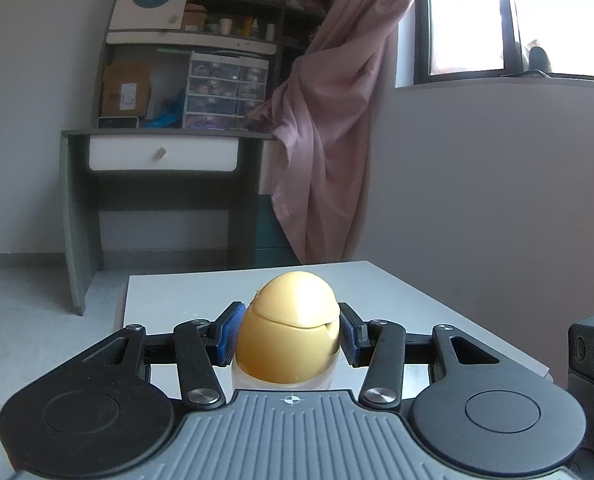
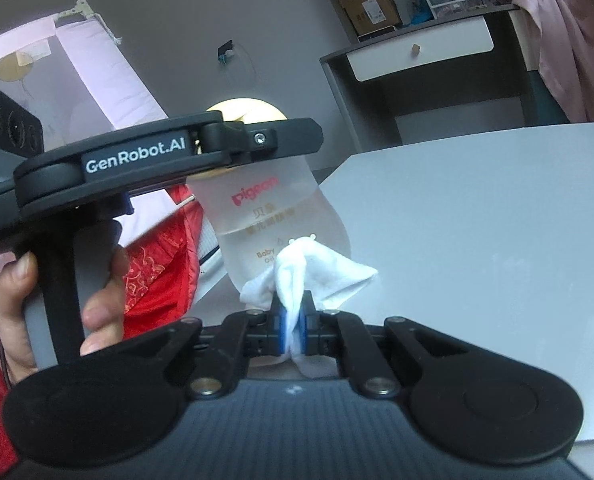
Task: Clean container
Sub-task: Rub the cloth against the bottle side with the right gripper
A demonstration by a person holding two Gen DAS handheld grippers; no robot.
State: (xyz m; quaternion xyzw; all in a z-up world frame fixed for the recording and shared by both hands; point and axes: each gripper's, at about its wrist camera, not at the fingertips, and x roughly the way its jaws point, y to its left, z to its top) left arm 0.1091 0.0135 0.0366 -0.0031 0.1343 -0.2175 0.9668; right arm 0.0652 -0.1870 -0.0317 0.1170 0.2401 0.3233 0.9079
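Observation:
A translucent bottle [image 2: 273,216] with red lettering and a gold domed cap [image 1: 293,326] is held upright above the white table [image 1: 417,308]. My left gripper [image 1: 289,334] is shut on the gold cap, its blue pads [image 1: 229,334] pressing both sides. From the right wrist view the left gripper [image 2: 257,136] crosses the frame, clamped at the bottle's top, with a hand [image 2: 57,300] on its handle. My right gripper [image 2: 293,320] is shut on a crumpled white cloth [image 2: 309,272]. The cloth touches the bottle's lower front.
A grey desk [image 1: 157,152] with a white drawer, shelves and a drawer box stands against the far wall. A pink curtain [image 1: 329,140] hangs beside a window. Red patterned fabric [image 2: 157,256] lies left of the table. The right gripper's black body [image 1: 593,356] shows at the right edge.

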